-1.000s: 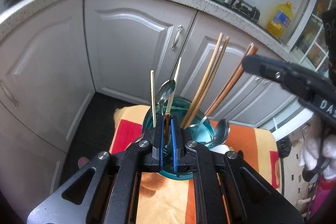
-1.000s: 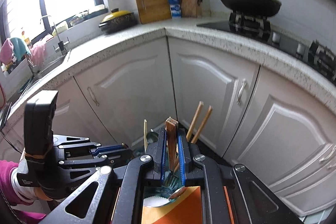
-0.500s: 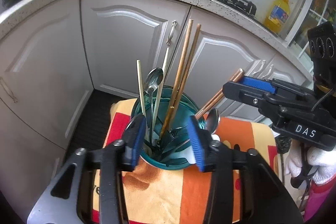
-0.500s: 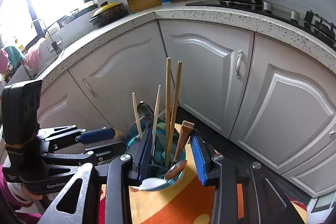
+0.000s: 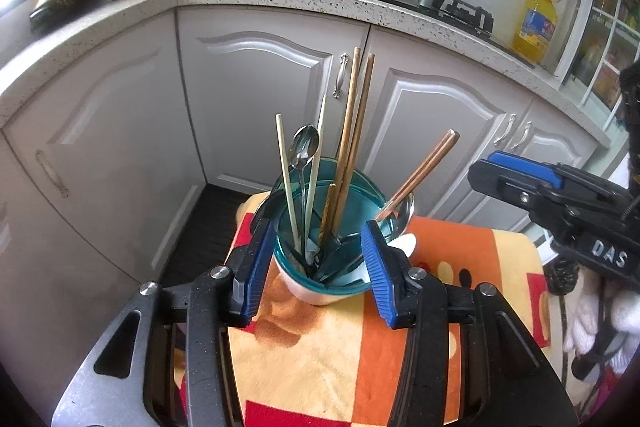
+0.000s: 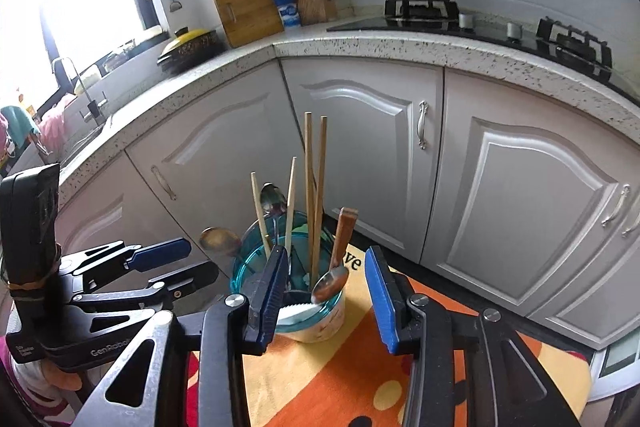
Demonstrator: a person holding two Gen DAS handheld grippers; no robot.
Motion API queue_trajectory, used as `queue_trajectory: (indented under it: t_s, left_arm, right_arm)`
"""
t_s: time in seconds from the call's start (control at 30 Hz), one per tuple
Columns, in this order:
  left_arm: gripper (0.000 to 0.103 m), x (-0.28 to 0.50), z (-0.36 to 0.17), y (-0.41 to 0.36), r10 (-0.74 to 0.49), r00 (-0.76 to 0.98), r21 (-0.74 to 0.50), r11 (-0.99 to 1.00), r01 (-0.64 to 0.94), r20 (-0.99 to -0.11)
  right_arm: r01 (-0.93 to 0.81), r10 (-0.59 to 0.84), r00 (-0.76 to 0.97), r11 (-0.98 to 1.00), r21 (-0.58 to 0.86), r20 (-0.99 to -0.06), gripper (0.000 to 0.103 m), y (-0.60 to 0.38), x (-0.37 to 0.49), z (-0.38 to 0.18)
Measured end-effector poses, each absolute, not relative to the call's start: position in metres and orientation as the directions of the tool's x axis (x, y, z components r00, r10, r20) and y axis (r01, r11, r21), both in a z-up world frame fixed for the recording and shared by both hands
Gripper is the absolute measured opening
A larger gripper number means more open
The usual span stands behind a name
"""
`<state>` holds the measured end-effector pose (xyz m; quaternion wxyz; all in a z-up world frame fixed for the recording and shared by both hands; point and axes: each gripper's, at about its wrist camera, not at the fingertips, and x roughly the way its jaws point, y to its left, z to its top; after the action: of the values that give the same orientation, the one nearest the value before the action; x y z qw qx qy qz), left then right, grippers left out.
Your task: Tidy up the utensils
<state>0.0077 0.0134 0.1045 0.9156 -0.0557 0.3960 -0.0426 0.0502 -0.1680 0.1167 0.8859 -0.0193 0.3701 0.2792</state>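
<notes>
Both grippers are standing with their blue pads spread and nothing between them that they are pressing on. The left gripper [image 5: 316,259] is gaping wide, its jaws having just been opening, and the teal cup [image 5: 320,275] is sitting just beyond and between its fingertips, framed by them but, as far as I can judge, not clamped. The right gripper [image 6: 326,281] is open less far, its jaws also having just been opening; in its own view the cup [image 6: 320,323] is lying just ahead of its left finger and toward the gap, the pads free of it.

The cup is standing upright on an orange-and-yellow cloth [image 5: 344,355], holding the utensils handle-up or bowl-up so they are staying sorted in one place. Two tall wooden chopsticks [image 5: 354,131] are rising straight above the left gripper's gap, a paler pair [image 5: 286,183] is leaning to the left of them with a steel spoon [image 5: 306,147] between, and a darker brown pair [image 5: 424,175] is slanting out toward the right gripper, resting against the rim beside a second spoon bowl [image 5: 406,213]. A white spoon [image 6: 296,309] is lying low at the near rim.

With both sets of jaws empty, the utensils appear delivered, and the grippers are probably hanging back to clear the tall sticks
</notes>
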Motion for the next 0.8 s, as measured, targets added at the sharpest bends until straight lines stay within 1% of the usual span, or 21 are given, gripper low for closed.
queue_trajectory:
  t_s: [0.07,0.23,0.43,0.5,0.57,0.6,0.8]
  left_arm:
    - [0.044,0.003,0.105,0.012,-0.117,0.686,-0.137,0.99,0.026,-0.718]
    - [0.045,-0.01,0.107,0.009,-0.1,0.7,-0.12,0.993,0.02,-0.707]
    - [0.045,-0.018,0.108,0.011,-0.092,0.699,-0.133,0.991,-0.004,-0.709]
    - [0.045,-0.02,0.109,0.011,-0.089,0.697,-0.134,0.991,-0.01,-0.711]
    - [0.045,-0.022,0.11,0.011,-0.086,0.698,-0.133,0.991,-0.014,-0.711]
    - [0.045,-0.024,0.111,0.01,-0.084,0.703,-0.13,0.991,-0.013,-0.707]
    - [0.045,-0.031,0.118,0.003,-0.062,0.719,-0.096,0.995,-0.007,-0.692]
  right_arm:
    - [-0.507,0.472,0.583,0.847,0.157,-0.661,0.041,-0.166,0.041,0.118]
    - [-0.486,0.455,0.61,0.861,0.146,-0.649,0.041,-0.163,0.025,0.117]
    - [-0.467,0.427,0.642,0.877,0.118,-0.637,0.042,-0.159,0.012,0.118]
    - [-0.459,0.426,0.647,0.88,0.124,-0.633,0.043,-0.16,0.008,0.117]
    - [-0.452,0.425,0.649,0.883,0.129,-0.631,0.049,-0.16,0.004,0.115]
    - [-0.447,0.42,0.653,0.885,0.127,-0.63,0.05,-0.16,0.002,0.114]
    - [-0.419,0.416,0.652,0.894,0.157,-0.634,0.051,-0.159,-0.004,0.105]
